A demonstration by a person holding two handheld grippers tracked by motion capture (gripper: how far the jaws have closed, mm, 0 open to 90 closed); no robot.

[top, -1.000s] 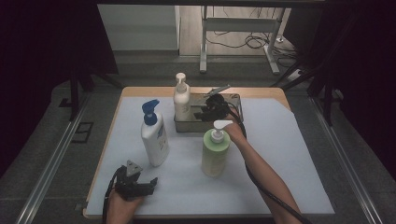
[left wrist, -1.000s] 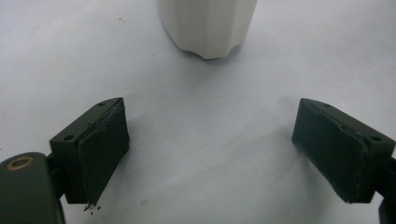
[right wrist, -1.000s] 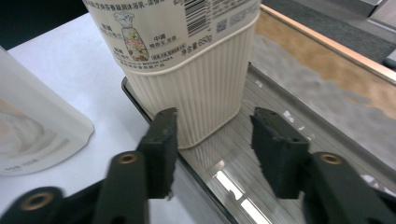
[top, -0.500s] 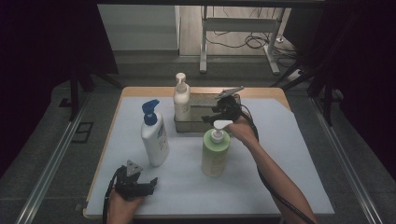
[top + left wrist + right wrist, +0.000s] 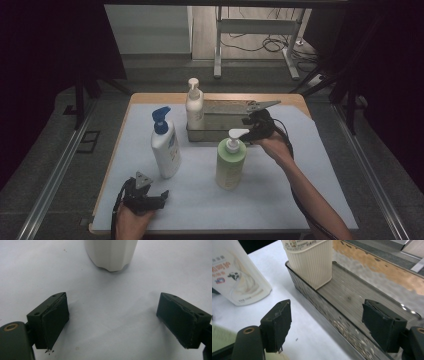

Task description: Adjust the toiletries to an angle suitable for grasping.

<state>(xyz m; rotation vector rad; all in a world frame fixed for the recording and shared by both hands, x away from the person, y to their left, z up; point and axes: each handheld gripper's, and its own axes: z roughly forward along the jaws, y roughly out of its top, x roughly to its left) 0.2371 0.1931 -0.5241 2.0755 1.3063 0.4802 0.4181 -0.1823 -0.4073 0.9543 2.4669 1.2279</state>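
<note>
A cream pump bottle [image 5: 194, 107] stands upright in the left end of a metal tray [image 5: 220, 134] at the back of the table. My right gripper [image 5: 250, 122] hovers at the tray's right end, open; its jaws have just been opening. In the right gripper view the gripper [image 5: 327, 320] has the tray's near wall [image 5: 329, 315] running below its gap, nothing is held, and the ribbed cream bottle [image 5: 309, 262] stands ahead. My left gripper [image 5: 159, 197] rests open near the front edge. In its own view the left gripper [image 5: 117, 317] has bare mat between its pads.
On the white mat [image 5: 280, 185] stand a white bottle with a blue pump [image 5: 165, 145], left of centre, and a green bottle with a white pump [image 5: 230, 160] just in front of the tray. The white bottle's base [image 5: 111, 253] lies ahead of the left gripper.
The right hand has moved to the right along the tray, away from the cream bottle, which stays standing in the tray. The left hand has not moved.
</note>
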